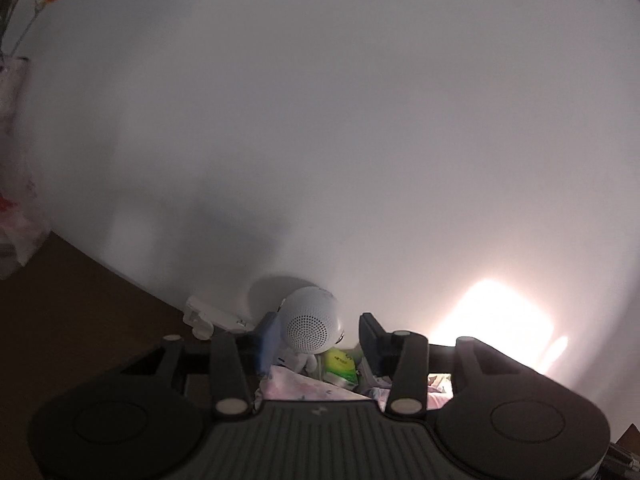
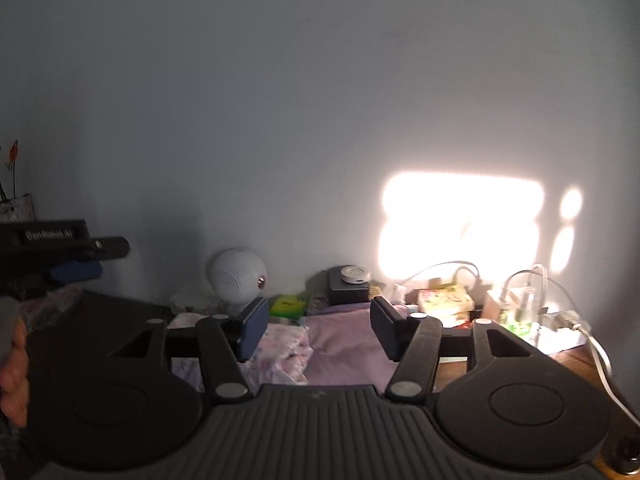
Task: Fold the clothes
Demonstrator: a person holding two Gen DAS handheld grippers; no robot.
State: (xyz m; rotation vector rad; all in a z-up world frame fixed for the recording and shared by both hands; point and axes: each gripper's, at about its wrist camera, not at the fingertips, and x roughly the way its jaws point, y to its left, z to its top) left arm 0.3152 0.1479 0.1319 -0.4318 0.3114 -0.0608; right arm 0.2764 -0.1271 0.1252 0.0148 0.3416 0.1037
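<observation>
Plain white wall (image 2: 280, 100) fills both views, sunlit patch at right. Dark wooden table (image 1: 80, 320) below carries pale pink floral garment (image 2: 288, 344), lying loose under both claws. Right gripper (image 2: 318, 330) jaws apart, empty; left gripper (image 1: 316, 340) jaws apart, empty. White round perforated speaker (image 2: 236, 278) behind.

1. Both views are dim; the wall (image 2: 280, 100) reads flat grey.
2. A blown-out patch of sunlight (image 2: 460, 224) glares on the far right of the wall, washing out detail.
3. The left claw (image 1: 316, 340) view is soft and motion-blurred.
4. Soft shadows fall behind the round white speaker (image 1: 310, 324).
5. Fisheye bending and dark vignetting mark the corners.
</observation>
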